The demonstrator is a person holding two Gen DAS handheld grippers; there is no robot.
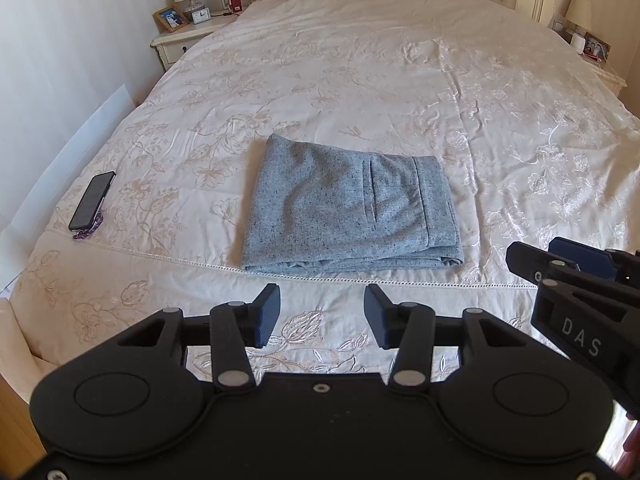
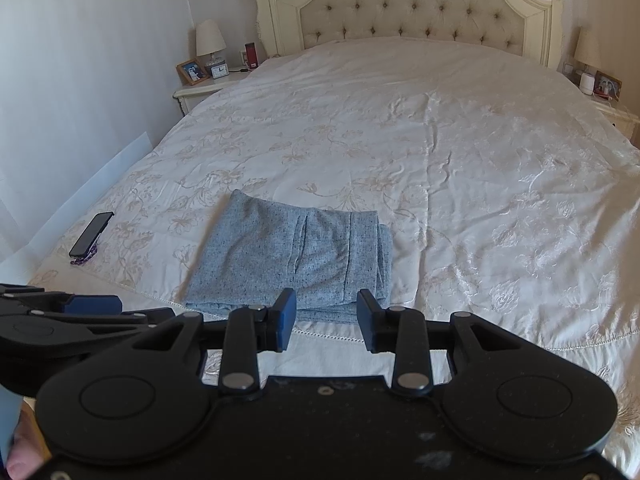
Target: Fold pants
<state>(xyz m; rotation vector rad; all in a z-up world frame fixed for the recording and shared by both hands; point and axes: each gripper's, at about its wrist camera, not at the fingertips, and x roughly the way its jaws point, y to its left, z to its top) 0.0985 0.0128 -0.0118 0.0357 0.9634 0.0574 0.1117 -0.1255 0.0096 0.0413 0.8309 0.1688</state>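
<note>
Grey speckled pants (image 1: 348,208) lie folded into a compact rectangle on the cream floral bedspread (image 1: 400,92), near the foot of the bed; they also show in the right wrist view (image 2: 296,256). My left gripper (image 1: 322,316) is open and empty, held above the bed's front edge, short of the pants. My right gripper (image 2: 326,322) is open and empty, just in front of the pants' near edge. It shows at the right of the left wrist view (image 1: 560,264). The left gripper's blue pads (image 2: 92,304) show at the left of the right wrist view.
A black phone (image 1: 92,200) with a purple strap lies on the bed's left side, also in the right wrist view (image 2: 92,234). Nightstands with lamps, frames and a clock stand at both sides of the tufted headboard (image 2: 412,12). A wall runs along the left.
</note>
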